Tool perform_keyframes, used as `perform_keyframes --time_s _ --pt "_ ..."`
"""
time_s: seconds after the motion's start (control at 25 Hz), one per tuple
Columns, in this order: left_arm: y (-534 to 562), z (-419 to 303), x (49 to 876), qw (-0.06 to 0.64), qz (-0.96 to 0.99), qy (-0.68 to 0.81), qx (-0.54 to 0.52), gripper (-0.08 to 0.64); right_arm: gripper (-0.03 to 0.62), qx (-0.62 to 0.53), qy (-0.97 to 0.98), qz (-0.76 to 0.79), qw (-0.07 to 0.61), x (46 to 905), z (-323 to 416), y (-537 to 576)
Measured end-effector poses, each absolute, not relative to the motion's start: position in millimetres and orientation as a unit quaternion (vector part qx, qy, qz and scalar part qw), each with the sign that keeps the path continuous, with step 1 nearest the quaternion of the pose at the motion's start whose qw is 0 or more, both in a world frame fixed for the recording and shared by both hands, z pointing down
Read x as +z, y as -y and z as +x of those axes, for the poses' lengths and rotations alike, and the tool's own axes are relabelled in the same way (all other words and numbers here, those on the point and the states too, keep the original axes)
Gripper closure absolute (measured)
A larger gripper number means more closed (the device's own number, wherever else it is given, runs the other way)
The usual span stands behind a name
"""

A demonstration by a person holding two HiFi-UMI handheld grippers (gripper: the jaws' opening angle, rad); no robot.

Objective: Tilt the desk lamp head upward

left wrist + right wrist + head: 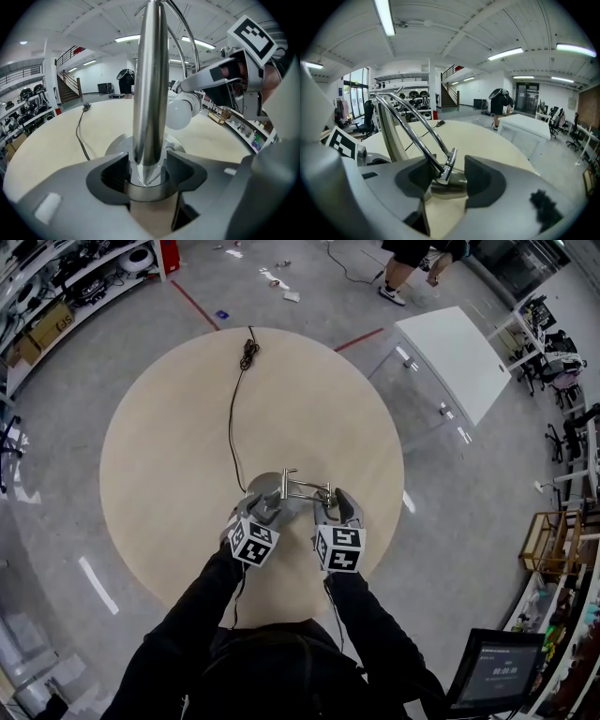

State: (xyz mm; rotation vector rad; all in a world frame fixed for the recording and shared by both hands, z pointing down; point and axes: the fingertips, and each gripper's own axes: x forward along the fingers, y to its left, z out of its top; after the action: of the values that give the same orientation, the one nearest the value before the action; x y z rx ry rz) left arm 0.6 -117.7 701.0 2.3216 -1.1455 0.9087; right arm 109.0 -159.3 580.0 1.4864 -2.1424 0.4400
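Note:
A chrome desk lamp stands near the front edge of the round wooden table. Its upright post rises between the pads of my left gripper, just above the round base; slim gaps show on both sides, so the gripper is open. The lamp head lies low between the pads of my right gripper, where two curved chrome rods end. Those pads stand close on both sides, open. The left gripper view shows the white bulb beside my right gripper.
The lamp's black cable runs across the table to its far edge. A white cabinet stands right of the table, and a person stands beyond it. A monitor sits at lower right. Shelves line the left wall.

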Motion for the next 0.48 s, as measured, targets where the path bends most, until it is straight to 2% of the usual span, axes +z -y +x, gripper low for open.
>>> perform_keyframes --time_s 0.24,0.48 --pt "117.9 -2.7 704.3 0.199 0.829 0.412 0.322 0.296 0.394 0.132 0.773 0.555 0.278 573.1 112.6 160.2" --pt "122.7 -1.6 708.6 0.199 0.828 0.411 0.326 0.296 0.394 0.057 0.754 0.58 0.303 544.3 128.9 168.5"
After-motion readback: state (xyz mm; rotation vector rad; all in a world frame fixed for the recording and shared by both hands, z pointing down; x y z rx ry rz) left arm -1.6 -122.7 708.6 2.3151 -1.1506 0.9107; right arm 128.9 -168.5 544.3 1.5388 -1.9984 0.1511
